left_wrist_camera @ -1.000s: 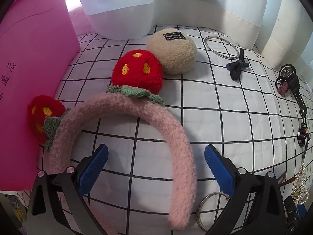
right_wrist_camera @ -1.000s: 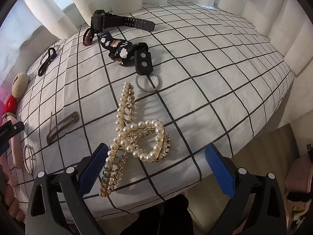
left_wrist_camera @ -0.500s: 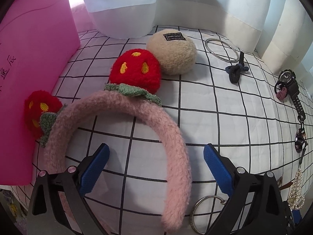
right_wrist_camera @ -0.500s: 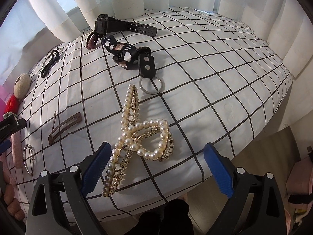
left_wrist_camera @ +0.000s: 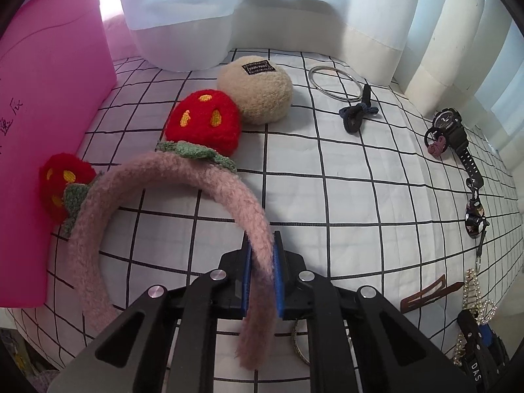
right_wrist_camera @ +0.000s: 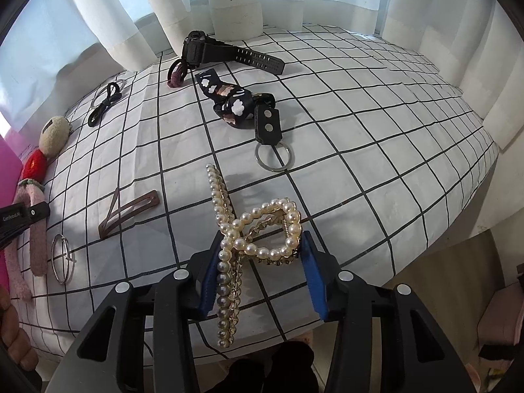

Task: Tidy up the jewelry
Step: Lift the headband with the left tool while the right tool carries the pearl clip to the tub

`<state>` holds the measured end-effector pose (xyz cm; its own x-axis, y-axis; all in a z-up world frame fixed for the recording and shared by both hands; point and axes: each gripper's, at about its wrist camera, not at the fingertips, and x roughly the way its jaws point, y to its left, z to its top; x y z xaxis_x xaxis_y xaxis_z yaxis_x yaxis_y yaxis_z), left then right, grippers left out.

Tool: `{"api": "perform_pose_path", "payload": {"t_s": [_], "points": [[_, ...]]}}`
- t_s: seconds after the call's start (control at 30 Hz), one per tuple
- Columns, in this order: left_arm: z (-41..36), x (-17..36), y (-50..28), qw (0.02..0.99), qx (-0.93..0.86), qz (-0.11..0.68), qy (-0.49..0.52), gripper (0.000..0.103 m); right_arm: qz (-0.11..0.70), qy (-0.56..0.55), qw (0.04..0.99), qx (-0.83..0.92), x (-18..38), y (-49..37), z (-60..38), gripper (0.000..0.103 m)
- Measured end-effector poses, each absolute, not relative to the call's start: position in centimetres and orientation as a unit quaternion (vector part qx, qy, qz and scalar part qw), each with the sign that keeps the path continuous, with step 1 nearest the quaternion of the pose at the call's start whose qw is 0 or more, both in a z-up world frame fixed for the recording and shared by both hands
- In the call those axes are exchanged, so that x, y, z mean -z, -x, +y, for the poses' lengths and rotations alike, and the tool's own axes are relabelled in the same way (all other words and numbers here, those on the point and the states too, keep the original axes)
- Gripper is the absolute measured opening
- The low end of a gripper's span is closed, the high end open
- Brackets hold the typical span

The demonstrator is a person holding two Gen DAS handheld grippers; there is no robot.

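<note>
My left gripper (left_wrist_camera: 262, 255) is shut on the right arm of a fuzzy pink headband (left_wrist_camera: 183, 177) that carries two red strawberry pompoms (left_wrist_camera: 203, 122). The headband lies on the checked cloth next to a pink box (left_wrist_camera: 49, 124). My right gripper (right_wrist_camera: 260, 258) is shut on a pearl hair claw (right_wrist_camera: 258, 226) at the table's front edge; its blue pads press the claw's looped end. The headband also shows at the left of the right wrist view (right_wrist_camera: 34, 216).
On the checked tablecloth (right_wrist_camera: 360, 137) lie a beige plush ball (left_wrist_camera: 255, 88), metal bangles (left_wrist_camera: 335, 78), a dark hair tie (left_wrist_camera: 355, 114), a black watch (right_wrist_camera: 229, 50), a patterned bow with key ring (right_wrist_camera: 242, 104), a brown snap clip (right_wrist_camera: 129, 213) and a ring (right_wrist_camera: 62, 257). White curtains hang behind.
Both grippers moved forward and closed: the left onto the headband's right arm, the right onto the pearl hair claw. Both were open a second ago.
</note>
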<state>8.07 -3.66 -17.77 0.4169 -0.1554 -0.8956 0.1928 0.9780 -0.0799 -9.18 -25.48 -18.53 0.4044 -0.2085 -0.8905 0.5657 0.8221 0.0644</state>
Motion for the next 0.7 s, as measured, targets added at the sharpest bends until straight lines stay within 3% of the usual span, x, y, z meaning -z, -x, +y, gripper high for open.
{"api": "perform_pose_path", "payload": {"t_s": [0.7], "points": [[-1.3, 9.3, -4.7, 0.877, 0.107, 0.468, 0.027, 0.01, 0.461, -0.158, 0.859, 0.154, 13.7, 9.1, -25.7, 0.044]]}}
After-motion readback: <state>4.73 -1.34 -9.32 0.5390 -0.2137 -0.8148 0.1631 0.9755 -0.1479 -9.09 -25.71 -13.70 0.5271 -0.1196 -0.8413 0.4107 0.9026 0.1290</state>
